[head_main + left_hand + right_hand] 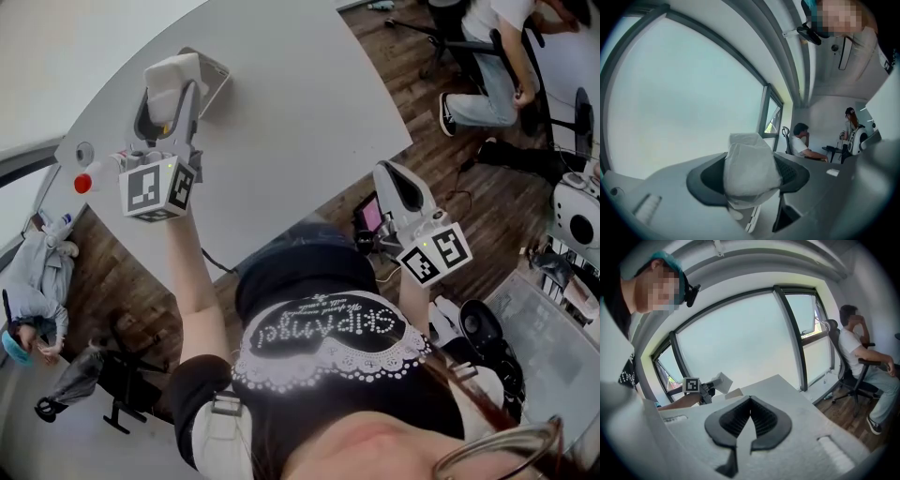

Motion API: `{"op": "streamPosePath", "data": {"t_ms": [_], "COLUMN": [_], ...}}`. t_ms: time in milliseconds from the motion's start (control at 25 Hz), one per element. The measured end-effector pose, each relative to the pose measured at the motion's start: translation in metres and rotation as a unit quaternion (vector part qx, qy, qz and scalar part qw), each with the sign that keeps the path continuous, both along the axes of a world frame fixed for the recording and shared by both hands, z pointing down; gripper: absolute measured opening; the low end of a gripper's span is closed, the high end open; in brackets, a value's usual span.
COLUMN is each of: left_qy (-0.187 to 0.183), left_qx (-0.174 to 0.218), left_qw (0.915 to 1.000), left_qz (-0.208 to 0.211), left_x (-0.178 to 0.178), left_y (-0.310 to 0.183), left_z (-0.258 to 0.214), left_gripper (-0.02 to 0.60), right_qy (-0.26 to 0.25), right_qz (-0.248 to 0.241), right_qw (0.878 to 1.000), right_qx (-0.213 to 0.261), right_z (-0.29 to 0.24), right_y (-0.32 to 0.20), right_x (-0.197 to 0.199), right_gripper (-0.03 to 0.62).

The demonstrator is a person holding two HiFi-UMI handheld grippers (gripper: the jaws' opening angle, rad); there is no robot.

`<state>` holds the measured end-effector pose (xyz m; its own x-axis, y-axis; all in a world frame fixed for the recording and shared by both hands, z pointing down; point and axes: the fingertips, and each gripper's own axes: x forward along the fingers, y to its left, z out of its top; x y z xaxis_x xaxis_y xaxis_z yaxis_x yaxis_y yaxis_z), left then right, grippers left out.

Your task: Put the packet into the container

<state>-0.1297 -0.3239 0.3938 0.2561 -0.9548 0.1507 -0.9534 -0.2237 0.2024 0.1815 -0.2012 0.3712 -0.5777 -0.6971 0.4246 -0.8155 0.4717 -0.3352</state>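
Note:
A white, crumpled packet [172, 80] sits between the jaws of my left gripper [175, 94], which is shut on it above the far left part of the grey table [300, 103]. In the left gripper view the packet [751, 169] fills the gap between the dark jaws. Just beyond and right of it lies the shallow clear container [218, 79], partly hidden by the packet. My right gripper [390, 171] hangs at the table's near right edge, shut and empty, its pads [761, 420] touching. The right gripper view also shows the left gripper [712, 385] with the packet [723, 380].
A person sits on an office chair [487, 66] on the wooden floor beyond the table's right edge. Another person [37, 281] sits low at the left. Equipment and a black bag [487, 333] lie on the floor at my right.

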Motion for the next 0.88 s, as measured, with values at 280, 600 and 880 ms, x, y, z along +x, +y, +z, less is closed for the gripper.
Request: {"op": "streamPosePath", "data": {"t_ms": [280,600,880], "left_qy": [-0.002,-0.003,-0.005], "left_qx": [-0.038,-0.063,-0.071], "left_qw": [0.9991,0.9976,0.9969], "left_qz": [-0.015,-0.028,-0.034], "left_x": [-0.006,-0.01,-0.012], "left_y": [-0.013,-0.018,-0.023], "left_z": [0.034,0.059,0.071], "left_gripper": [0.281,0.281,0.281], "right_qy": [0.004,0.004,0.004], "right_qz": [0.006,0.005,0.002], "right_qw": [1.0,1.0,1.0], "right_qx": [-0.006,-0.008,-0.009], "right_z": [0.004,0.006,0.007], "right_y": [0.001,0.0,0.0], "right_x": [0.003,0.0,-0.002], "right_gripper": [-0.005,-0.005,-0.005]}}
